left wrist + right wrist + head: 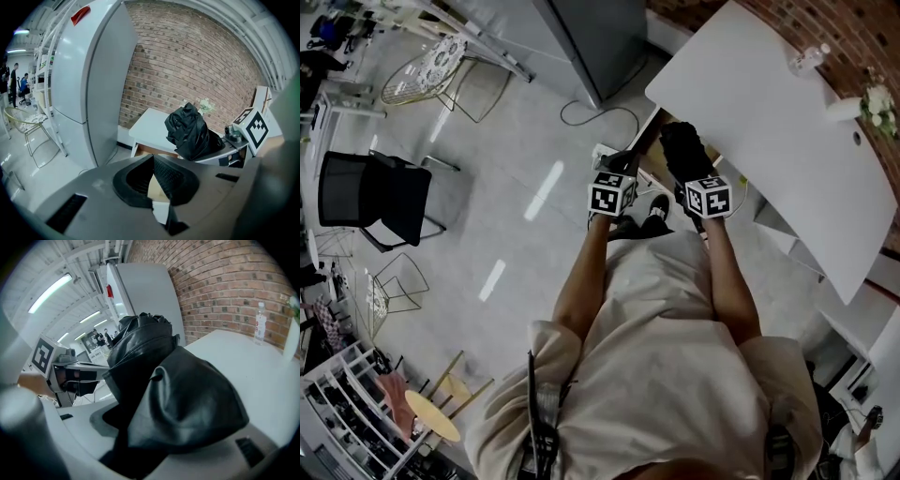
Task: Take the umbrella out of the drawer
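1 folded black umbrella is out of the drawer and held beside the tabletop's front edge. The right gripper is clamped on its loose fabric. It is probably light, soft and slippery. Grip the stiff core, not the cloth. The left gripper is closed on nothing. The drawer's contents are not visible.
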The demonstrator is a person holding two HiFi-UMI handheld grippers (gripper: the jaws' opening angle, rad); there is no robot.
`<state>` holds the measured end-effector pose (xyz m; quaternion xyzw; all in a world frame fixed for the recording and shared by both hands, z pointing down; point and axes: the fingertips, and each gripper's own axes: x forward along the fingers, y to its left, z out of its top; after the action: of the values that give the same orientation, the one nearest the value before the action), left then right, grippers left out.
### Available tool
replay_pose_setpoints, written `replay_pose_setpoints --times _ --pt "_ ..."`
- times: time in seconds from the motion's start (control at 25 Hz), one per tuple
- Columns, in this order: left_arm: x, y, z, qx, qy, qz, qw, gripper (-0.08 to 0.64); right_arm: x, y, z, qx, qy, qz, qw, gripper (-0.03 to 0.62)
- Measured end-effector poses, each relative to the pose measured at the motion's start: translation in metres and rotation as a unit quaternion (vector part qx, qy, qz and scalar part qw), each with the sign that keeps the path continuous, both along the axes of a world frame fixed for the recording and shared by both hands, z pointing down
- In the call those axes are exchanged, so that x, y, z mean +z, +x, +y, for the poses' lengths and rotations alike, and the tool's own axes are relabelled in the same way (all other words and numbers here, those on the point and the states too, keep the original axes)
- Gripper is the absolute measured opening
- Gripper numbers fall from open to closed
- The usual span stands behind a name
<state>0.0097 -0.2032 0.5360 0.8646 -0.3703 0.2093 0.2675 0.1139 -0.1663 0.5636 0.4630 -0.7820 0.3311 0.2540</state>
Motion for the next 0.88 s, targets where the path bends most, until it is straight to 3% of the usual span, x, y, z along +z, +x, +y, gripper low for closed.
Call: replay_pose_setpoints --times 0.52,0.88 --pt "-0.025 -0.034 0.049 0.039 0.017 0.014 0.999 0.009 -0.025 -0.025 0.06 0.107 0.039 -0.016 0.993 0.302" --pt "-0.021 -0.047 0.078 0.05 0.033 0.019 0.998 0.009 -0.021 -0.039 0.093 0.116 0.057 -0.017 0.991 0.302"
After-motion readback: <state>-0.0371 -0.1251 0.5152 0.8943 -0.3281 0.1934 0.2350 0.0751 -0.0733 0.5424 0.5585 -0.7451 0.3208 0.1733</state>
